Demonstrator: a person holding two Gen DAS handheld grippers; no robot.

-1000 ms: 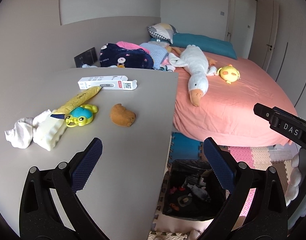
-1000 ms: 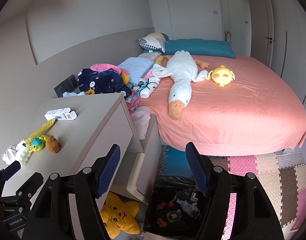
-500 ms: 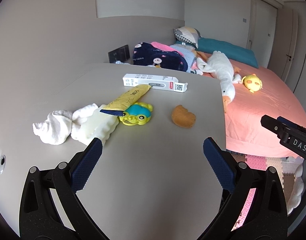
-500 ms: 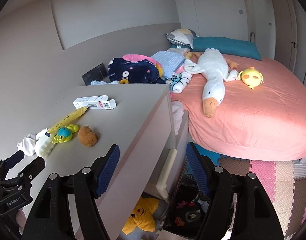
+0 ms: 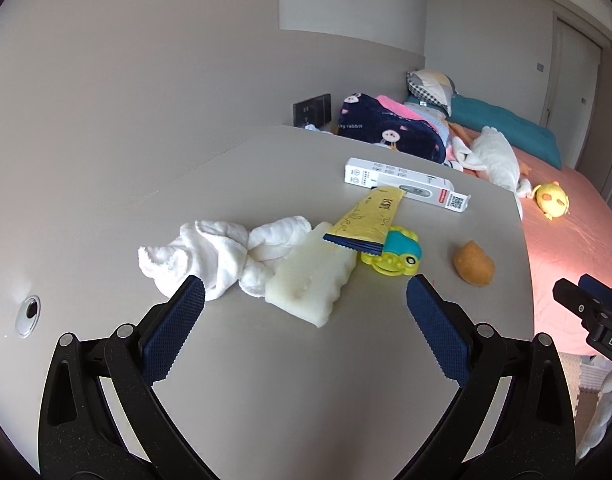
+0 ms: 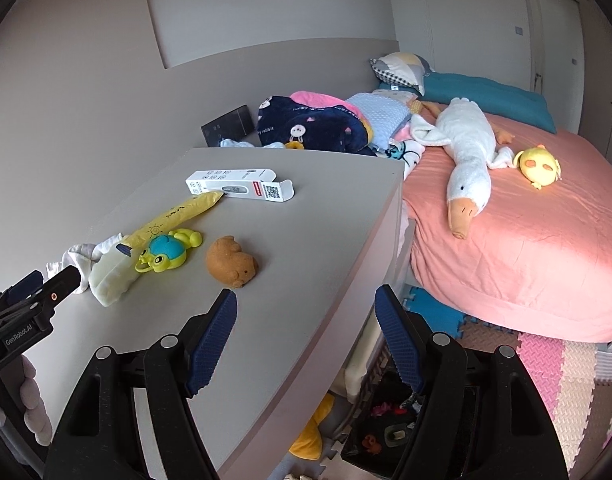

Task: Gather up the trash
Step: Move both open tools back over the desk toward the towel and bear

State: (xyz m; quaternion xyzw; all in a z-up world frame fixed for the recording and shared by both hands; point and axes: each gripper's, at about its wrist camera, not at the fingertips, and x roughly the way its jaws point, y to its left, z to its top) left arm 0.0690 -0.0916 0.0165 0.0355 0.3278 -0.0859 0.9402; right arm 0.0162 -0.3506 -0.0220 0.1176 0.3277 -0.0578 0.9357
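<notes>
On the grey desk (image 5: 266,380) lie a crumpled white cloth (image 5: 210,252), a pale foam block (image 5: 309,280), a yellow wrapper (image 5: 369,220), a white carton (image 5: 401,184), a blue-and-yellow toy (image 5: 397,256) and a small brown plush (image 5: 473,264). My left gripper (image 5: 304,300) hangs open just short of the cloth and foam block, nothing between its fingers. My right gripper (image 6: 306,318) is open over the desk's right edge, near the brown plush (image 6: 232,266), and holds nothing. The carton (image 6: 238,188) and wrapper (image 6: 174,214) lie farther back.
A bed with a pink sheet (image 6: 525,240) stands right of the desk, with a white goose plush (image 6: 465,160) and a yellow chick plush (image 6: 539,166). A black bin with a bag (image 6: 385,432) sits on the floor below the desk edge, beside a yellow star plush (image 6: 313,436).
Both grippers swung left, from over the bin and bed toward the desk. The desk items now sit nearer and more central in both views; the bin has left the left wrist view.
</notes>
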